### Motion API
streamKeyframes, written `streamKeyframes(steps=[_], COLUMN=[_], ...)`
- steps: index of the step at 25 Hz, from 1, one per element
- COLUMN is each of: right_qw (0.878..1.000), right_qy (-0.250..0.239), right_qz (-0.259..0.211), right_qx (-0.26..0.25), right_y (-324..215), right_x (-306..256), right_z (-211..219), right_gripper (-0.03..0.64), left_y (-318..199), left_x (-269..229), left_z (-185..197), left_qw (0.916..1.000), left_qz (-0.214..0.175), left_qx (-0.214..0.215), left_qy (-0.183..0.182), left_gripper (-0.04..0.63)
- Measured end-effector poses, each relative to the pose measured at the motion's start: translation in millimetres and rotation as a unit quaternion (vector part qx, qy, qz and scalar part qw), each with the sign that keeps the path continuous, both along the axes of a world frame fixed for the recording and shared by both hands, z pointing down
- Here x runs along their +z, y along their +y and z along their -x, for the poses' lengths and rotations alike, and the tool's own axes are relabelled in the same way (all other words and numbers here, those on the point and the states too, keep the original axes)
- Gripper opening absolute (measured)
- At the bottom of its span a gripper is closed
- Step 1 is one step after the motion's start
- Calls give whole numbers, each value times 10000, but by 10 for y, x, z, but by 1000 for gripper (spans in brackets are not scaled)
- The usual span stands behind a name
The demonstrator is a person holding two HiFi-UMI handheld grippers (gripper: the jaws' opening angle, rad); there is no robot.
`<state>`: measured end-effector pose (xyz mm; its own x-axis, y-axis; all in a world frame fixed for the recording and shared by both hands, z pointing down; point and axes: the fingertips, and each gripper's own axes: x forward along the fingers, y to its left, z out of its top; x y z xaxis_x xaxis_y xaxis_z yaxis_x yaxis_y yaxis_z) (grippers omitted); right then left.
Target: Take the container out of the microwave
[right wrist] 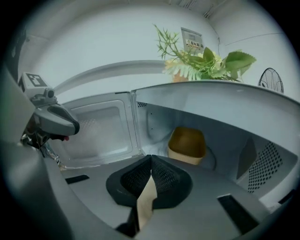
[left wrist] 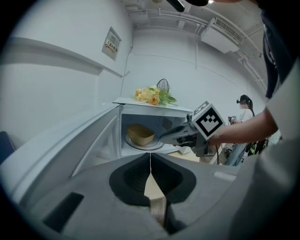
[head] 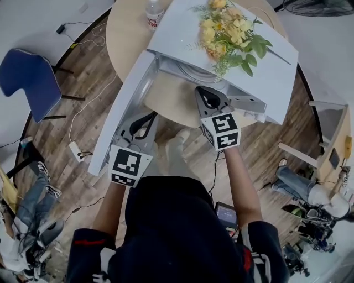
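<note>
A tan container [right wrist: 187,144] sits on the glass turntable [left wrist: 144,146] inside the white microwave [head: 265,66], whose door [head: 124,105] hangs wide open to the left. The same container [left wrist: 140,135] shows in the left gripper view. In the head view the microwave's top hides it. My right gripper [right wrist: 151,160] is shut and empty, its tips at the mouth of the cavity, a short way before the container. My left gripper [left wrist: 150,158] is shut too, lower and left, close beside the open door. Each gripper appears in the other's view: the right gripper [left wrist: 185,133], the left gripper [right wrist: 51,119].
A bunch of yellow flowers [head: 229,33] lies on top of the microwave, which stands on a round wooden table [head: 127,33] with a bottle [head: 154,14]. A blue chair [head: 30,80] and a power strip [head: 74,149] are on the floor at left.
</note>
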<state>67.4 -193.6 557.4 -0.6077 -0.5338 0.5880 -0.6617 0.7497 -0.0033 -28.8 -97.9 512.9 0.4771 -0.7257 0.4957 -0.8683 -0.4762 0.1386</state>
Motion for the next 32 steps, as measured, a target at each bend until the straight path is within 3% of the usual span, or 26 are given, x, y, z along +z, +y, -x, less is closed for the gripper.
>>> streamKeyframes(steps=[11, 16, 18, 26, 32], right_qw=[9840, 9781, 9768, 9655, 9562], right_qy=[1500, 1713, 1748, 2091, 2426], right_qz=[-701, -889, -945, -1143, -1129], right_qx=[-657, -779, -799, -1049, -1182], right_y=[-320, -477, -537, -712, -817], right_x=[418, 425, 414, 519, 670], right_z=[49, 137, 181, 312, 352], right_gripper=[11, 24, 85, 197, 198], left_y=[-5, 35, 44, 54, 53], left_x=[222, 246, 249, 285, 304], left_z=[-29, -13, -5, 4, -22], left_qw=[9999, 9997, 9996, 9993, 9991], left_qz=[79, 120, 130, 198, 245], left_qx=[49, 11, 2, -33, -39], left_qy=[114, 204, 232, 317, 336], left_gripper=[20, 20, 20, 20, 20])
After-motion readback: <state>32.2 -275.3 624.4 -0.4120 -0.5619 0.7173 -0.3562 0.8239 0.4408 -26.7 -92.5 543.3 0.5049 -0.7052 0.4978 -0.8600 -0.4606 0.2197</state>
